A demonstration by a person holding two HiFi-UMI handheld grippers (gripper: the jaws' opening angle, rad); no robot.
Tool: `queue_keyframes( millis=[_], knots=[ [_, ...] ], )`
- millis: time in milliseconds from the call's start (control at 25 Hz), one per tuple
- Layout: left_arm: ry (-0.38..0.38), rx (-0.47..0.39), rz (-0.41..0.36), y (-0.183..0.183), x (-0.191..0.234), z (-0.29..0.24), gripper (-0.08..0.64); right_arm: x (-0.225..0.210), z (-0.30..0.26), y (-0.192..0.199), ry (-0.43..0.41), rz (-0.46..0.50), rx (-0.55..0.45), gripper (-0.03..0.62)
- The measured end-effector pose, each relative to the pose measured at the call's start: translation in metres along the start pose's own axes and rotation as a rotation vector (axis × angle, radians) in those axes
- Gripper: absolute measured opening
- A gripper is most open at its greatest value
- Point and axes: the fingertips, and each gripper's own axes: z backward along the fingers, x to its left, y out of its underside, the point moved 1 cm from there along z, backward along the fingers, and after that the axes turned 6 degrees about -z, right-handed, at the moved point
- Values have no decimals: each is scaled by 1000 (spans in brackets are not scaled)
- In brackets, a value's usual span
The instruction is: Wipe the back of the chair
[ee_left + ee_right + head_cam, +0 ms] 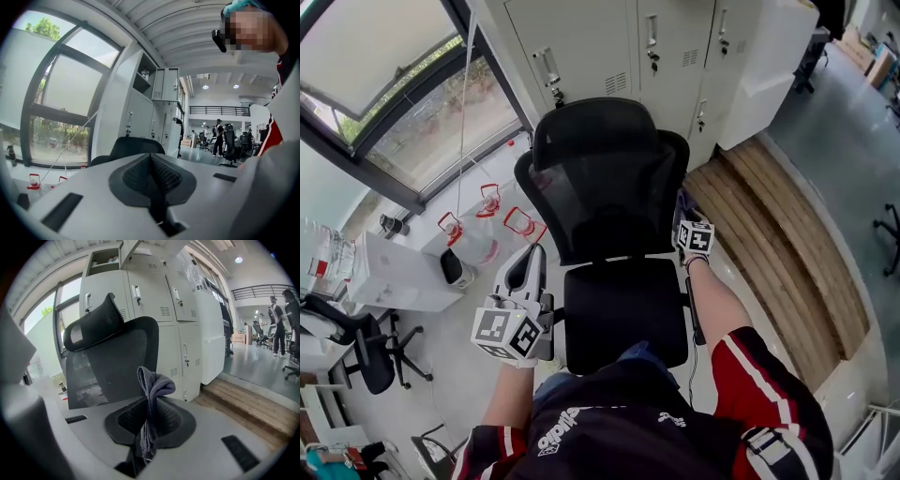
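Observation:
A black mesh office chair [609, 187] with a headrest stands in front of me, its backrest [112, 362] facing me. My right gripper [686, 214] sits at the backrest's right edge, shut on a grey cloth [152, 394] that sticks up between its jaws. My left gripper [528, 272] hangs left of the seat, jaws pressed together with nothing in them. In the left gripper view only the top of the chair [136, 146] shows past the gripper [151, 164].
Grey metal lockers [628, 47] stand right behind the chair. A wooden step [787, 234] runs along the right. Red-handled containers [492, 220] and a white cabinet [398, 277] sit at the left under the window. Another black chair [356, 342] is at far left.

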Motion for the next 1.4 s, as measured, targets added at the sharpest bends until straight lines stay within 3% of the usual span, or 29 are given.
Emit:
queue_keyframes(
  millis=[480,800,1400],
  knots=[
    [-36,-1,29,12,33,33,25,66,-15,10,-57,75,24,58],
    [-14,-14,38,14,66,54,25,129,-26,23,-78,116,35,58],
    [-63,-20,71,17,170,88,25,335,-69,60,-245,153,86,58]
  ],
)
